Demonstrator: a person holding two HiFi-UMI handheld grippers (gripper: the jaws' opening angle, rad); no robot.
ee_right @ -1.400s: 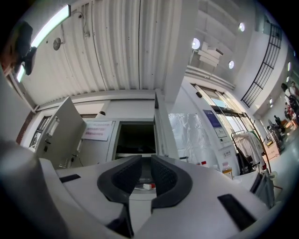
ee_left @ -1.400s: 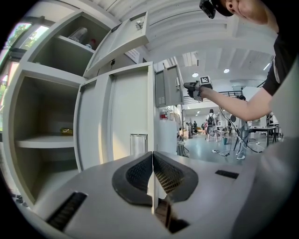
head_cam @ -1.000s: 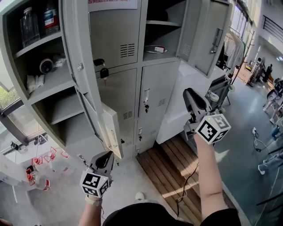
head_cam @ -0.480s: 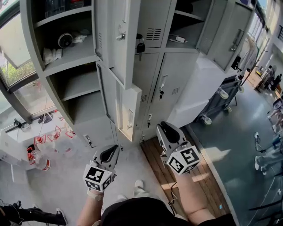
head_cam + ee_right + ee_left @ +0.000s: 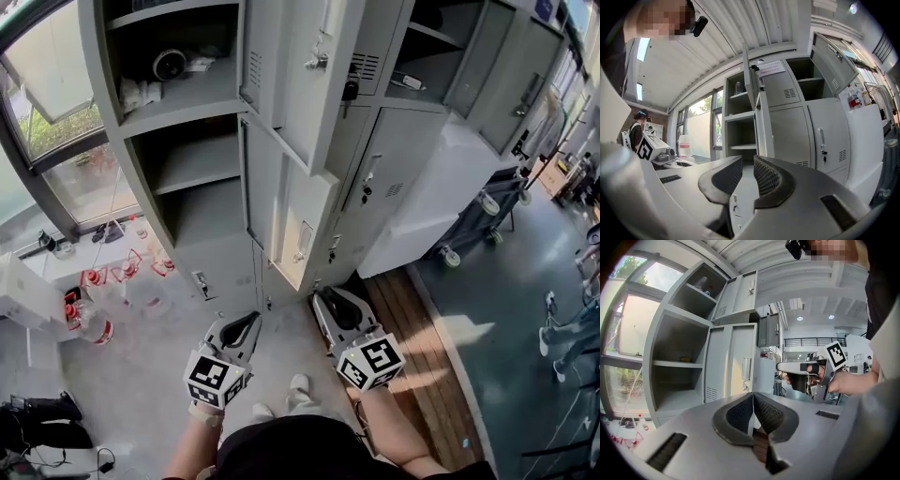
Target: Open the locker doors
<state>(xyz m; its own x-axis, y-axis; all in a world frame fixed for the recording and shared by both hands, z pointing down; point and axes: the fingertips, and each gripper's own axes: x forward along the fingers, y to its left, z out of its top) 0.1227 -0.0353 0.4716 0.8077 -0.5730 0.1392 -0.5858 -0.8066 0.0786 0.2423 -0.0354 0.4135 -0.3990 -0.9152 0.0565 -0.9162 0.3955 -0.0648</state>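
Observation:
The grey locker bank fills the upper half of the head view. In its left column an upper door and a lower door stand open, showing shelves. The middle-column doors are closed, and one closed door has a key in it. At the top right another door hangs open. Both grippers are held low in front of me, apart from the lockers. My left gripper has its pads together and is empty. My right gripper shows a narrow gap with nothing in it.
Small items lie on the top left shelf. Bottles and red-marked containers sit on the floor at the left by the window. A wooden platform lies at the lockers' foot, a wheeled cart stands right, and a person is behind.
My right gripper has come down from chest height near the middle lockers to low beside the left one. The view has swung, bringing the open left column to the centre.

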